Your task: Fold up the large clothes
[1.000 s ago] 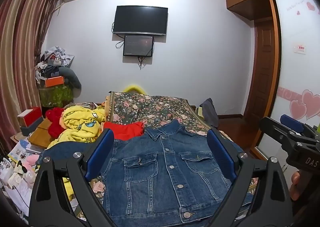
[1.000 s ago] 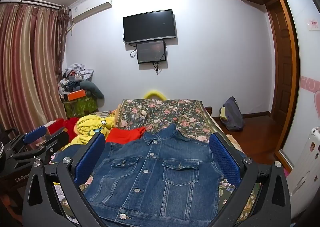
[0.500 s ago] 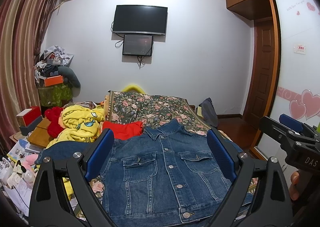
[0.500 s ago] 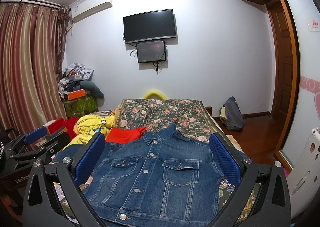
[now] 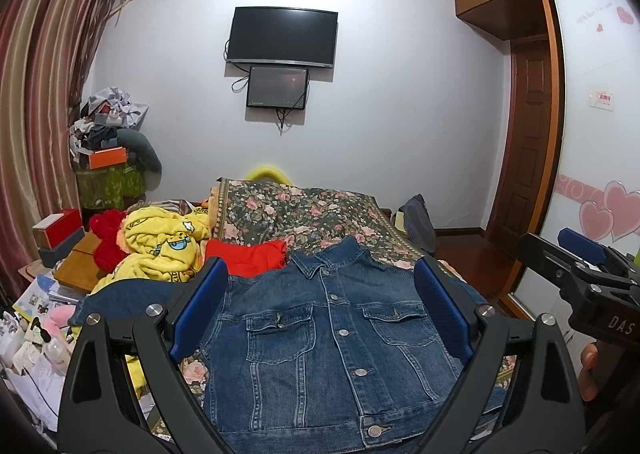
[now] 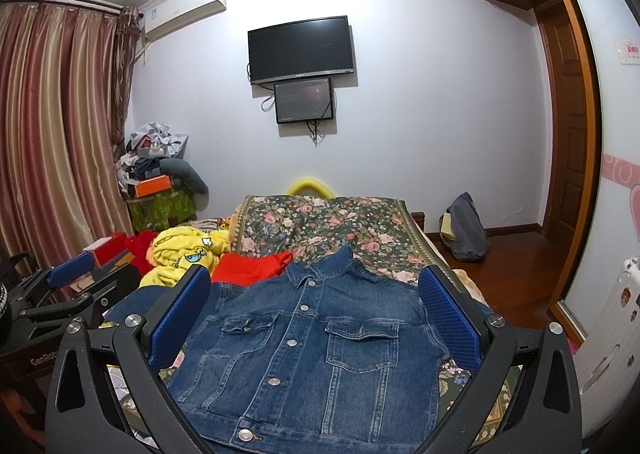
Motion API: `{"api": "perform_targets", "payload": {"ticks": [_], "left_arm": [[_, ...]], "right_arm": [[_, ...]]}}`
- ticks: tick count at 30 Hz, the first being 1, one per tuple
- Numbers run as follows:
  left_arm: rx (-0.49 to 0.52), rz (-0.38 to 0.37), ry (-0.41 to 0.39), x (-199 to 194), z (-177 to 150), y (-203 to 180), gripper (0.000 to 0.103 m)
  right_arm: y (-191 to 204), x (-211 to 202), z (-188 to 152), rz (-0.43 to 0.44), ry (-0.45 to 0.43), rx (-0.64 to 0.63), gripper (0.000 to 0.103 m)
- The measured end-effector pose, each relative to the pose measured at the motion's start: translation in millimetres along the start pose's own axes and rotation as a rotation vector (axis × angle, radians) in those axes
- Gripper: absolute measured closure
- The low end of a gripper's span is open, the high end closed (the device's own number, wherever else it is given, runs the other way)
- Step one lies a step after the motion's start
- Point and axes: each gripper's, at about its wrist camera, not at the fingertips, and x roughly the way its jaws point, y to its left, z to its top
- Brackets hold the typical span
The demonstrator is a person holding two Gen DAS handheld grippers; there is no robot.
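Observation:
A blue denim jacket [image 5: 332, 338] lies buttoned and face up on the floral bed cover [image 5: 304, 210], collar away from me, sleeves spread to both sides. My left gripper [image 5: 320, 314] hovers above its chest, open and holding nothing. In the right wrist view the same jacket [image 6: 316, 350] lies below my right gripper [image 6: 316, 318], which is also open and empty. The right gripper [image 5: 580, 266] shows at the right edge of the left wrist view, a hand [image 5: 590, 370] under it. The left gripper [image 6: 68, 286] shows at the left edge of the right wrist view.
A red garment [image 5: 252, 258] and a yellow cartoon-print garment [image 5: 164, 246] lie on the bed beyond the jacket's left shoulder. Boxes and papers [image 5: 36, 314] crowd the left side. A dark bag [image 6: 464, 230] sits on the wooden floor at right, near a door [image 6: 568, 126].

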Motion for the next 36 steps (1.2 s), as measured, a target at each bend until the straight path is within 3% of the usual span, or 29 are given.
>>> {"api": "perform_targets", "payload": {"ticks": [13, 18, 22, 27, 30, 34, 36], "left_arm": [[-0.027, 0.025, 0.043, 32, 0, 22, 0.008], [-0.114, 0.071, 0.081, 59, 4, 54, 0.008], [-0.190, 0.119, 0.092, 88, 8, 93, 0.008], [-0.226, 0.240, 0.175, 122, 5, 150, 0.010], [-0.269, 0.310, 0.236, 140, -3, 185, 0.020], [-0.316, 0.415, 0.304, 156, -21, 240, 0.020], [-0.376, 0.429, 0.346, 161, -33, 270, 0.020]], "right_arm": [[8, 33, 3, 0.005, 0.046, -0.021, 0.000], [11, 66, 1, 0.018, 0.102, -0.012, 0.000], [10, 94, -7, 0.023, 0.163, -0.006, 0.000], [10, 131, -13, 0.035, 0.242, 0.005, 0.000], [13, 158, -16, 0.025, 0.297, -0.002, 0.000], [12, 184, -20, 0.022, 0.340, 0.010, 0.000], [11, 200, -21, 0.024, 0.368, 0.020, 0.000]]}}
